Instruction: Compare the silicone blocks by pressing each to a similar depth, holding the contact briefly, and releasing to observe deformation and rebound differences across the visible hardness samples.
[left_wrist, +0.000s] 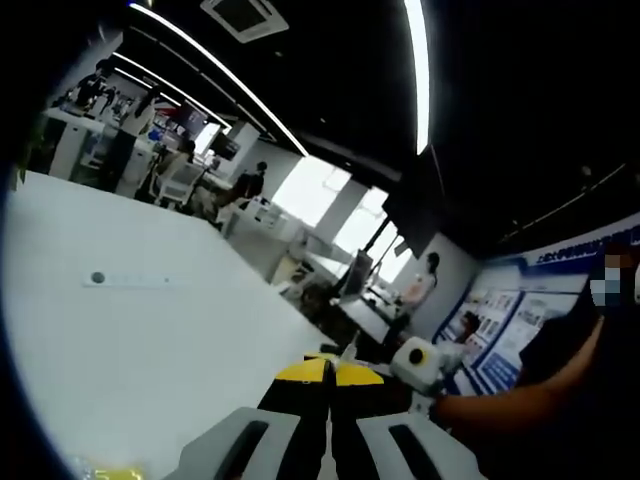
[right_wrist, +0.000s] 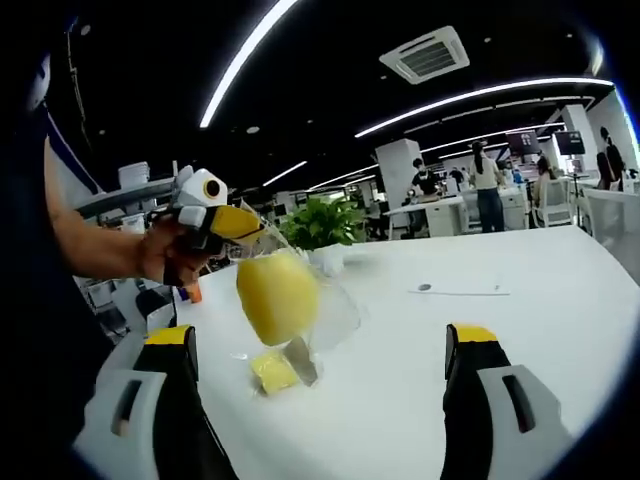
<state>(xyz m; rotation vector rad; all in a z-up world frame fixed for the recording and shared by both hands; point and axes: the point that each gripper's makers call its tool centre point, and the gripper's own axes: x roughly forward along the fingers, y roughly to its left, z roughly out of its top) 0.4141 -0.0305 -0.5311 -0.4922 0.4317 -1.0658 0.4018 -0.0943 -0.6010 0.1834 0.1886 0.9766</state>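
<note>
In the right gripper view, the left gripper (right_wrist: 240, 225), clenched, holds a clear bag (right_wrist: 325, 300) with a yellow block (right_wrist: 277, 296) hanging upright above the table (right_wrist: 560, 330). A smaller block (right_wrist: 272, 372) lies below, a plant (right_wrist: 322, 225) behind. The right gripper (right_wrist: 325, 350) stands released.

A clear bag (right_wrist: 330, 300) blurs the yellow block (right_wrist: 277, 296); the block's hardness can't be told.

No text can be read with any certainty; in the left gripper view a blue wall display board (left_wrist: 520, 310) carries a white line of characters along its top band and rows of small panels below, all too blurred to make out; a pale strip (right_wrist: 458, 291) on the counter (right_wrist: 560, 330) shows no legible marking.
</note>
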